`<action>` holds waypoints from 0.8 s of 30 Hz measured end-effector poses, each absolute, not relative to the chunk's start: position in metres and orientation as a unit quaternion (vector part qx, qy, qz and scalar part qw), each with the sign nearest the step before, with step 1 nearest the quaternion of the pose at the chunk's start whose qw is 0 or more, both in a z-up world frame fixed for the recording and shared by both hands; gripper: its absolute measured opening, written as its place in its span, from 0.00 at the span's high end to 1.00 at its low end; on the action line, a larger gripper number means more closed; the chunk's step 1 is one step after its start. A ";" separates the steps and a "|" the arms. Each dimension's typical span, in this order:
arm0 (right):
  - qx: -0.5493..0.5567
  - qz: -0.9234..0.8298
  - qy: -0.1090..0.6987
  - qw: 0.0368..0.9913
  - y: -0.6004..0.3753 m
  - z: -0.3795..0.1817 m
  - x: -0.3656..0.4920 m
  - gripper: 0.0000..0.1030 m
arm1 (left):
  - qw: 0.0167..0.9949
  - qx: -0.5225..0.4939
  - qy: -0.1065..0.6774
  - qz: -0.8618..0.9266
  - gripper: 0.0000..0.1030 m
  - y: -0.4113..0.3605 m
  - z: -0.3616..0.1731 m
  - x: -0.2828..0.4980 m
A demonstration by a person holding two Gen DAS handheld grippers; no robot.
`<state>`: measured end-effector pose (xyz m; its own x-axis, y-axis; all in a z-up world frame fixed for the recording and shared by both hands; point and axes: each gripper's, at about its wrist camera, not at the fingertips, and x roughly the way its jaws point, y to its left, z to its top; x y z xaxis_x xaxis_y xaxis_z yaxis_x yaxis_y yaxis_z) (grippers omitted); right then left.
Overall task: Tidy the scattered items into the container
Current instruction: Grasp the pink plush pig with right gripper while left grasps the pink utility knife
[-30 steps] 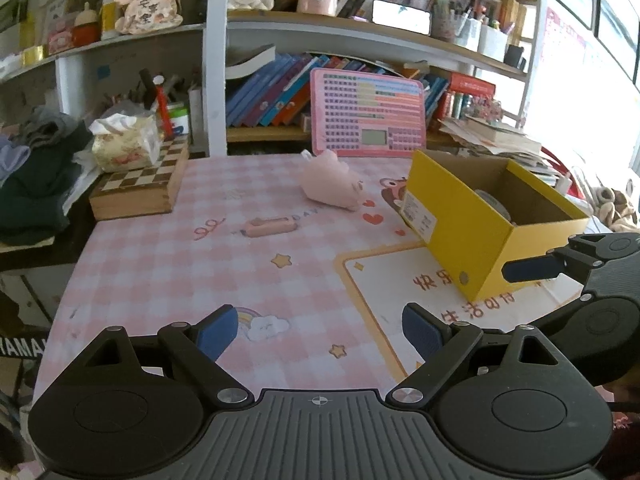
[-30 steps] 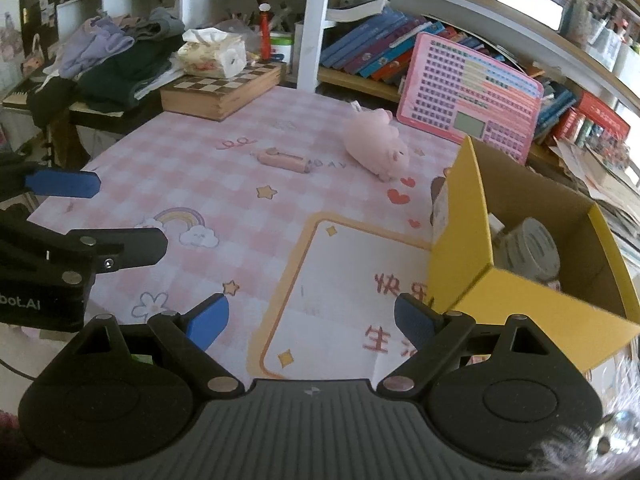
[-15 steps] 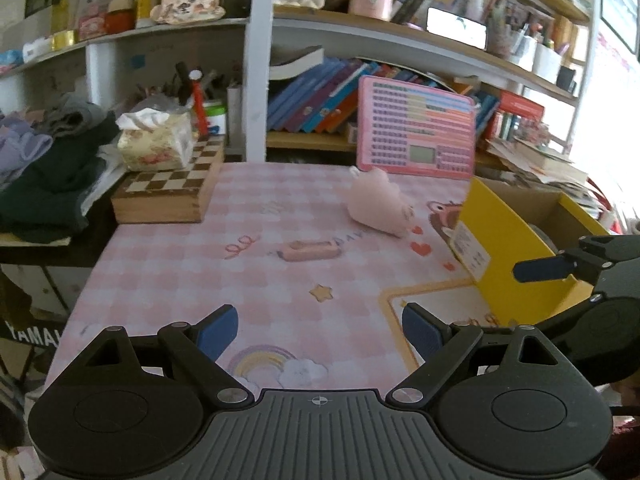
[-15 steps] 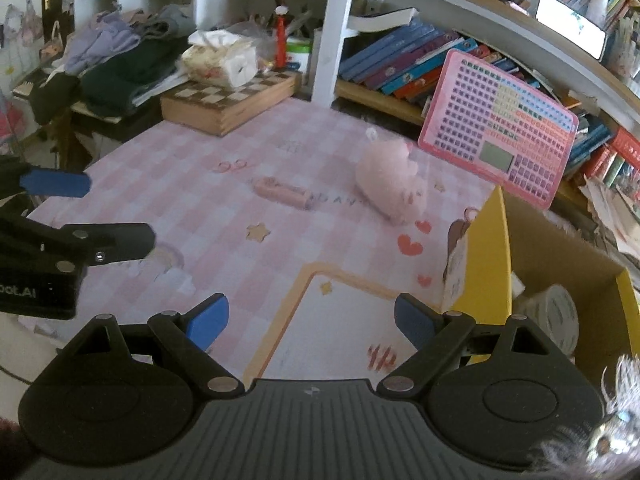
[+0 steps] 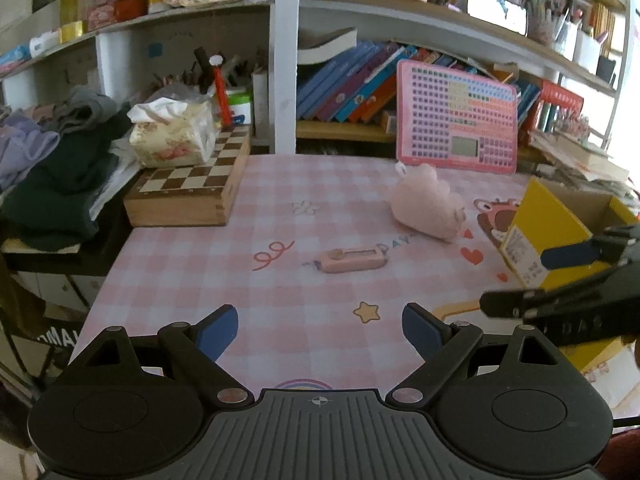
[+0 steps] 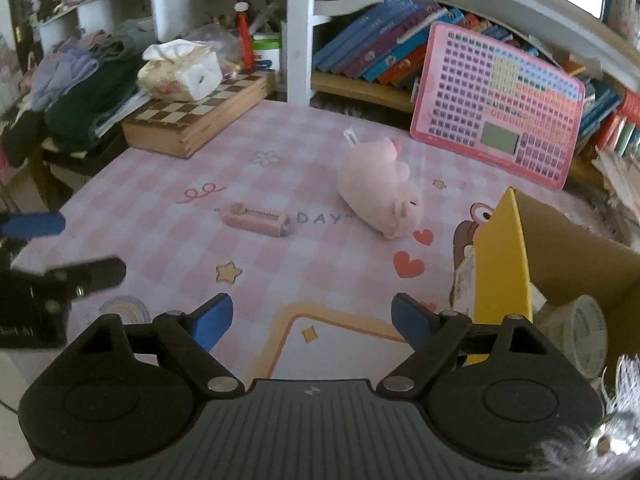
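Both my grippers, left (image 5: pixel 320 326) and right (image 6: pixel 311 316), had advanced toward the pink pig (image 6: pixel 380 196); jaws apart, holding nothing, right's closing slightly.

Open tablecloth (image 6: pixel 320 264) between knife (image 6: pixel 258 219) and pig (image 6: pixel 380 196); box (image 6: pixel 504 264) blocks right, chessboard (image 5: pixel 192 192) left, tablet (image 5: pixel 456 120) behind.
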<state>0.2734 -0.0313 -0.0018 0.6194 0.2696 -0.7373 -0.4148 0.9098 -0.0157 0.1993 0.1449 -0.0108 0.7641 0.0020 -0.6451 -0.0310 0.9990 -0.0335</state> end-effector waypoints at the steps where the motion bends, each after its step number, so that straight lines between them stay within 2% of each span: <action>1: -0.086 0.190 0.395 0.895 -0.032 -0.002 0.278 0.16 | 0.938 -0.018 0.346 0.009 0.11 0.145 -0.012 0.203; 7: -0.053 0.179 0.409 0.893 -0.030 -0.002 0.312 0.16 | 0.934 -0.004 0.357 0.003 0.11 0.145 -0.021 0.229; 24: -0.084 0.122 0.438 0.887 -0.031 -0.017 0.424 0.12 | 0.919 0.022 0.390 -0.040 0.11 0.121 -0.065 0.320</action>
<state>0.4239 -0.0308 -0.0173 0.5859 0.1427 -0.7977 -0.2896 0.9562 -0.0416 0.3199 0.1214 -0.0650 0.6918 -0.0574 -0.7198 0.0915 0.9958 0.0085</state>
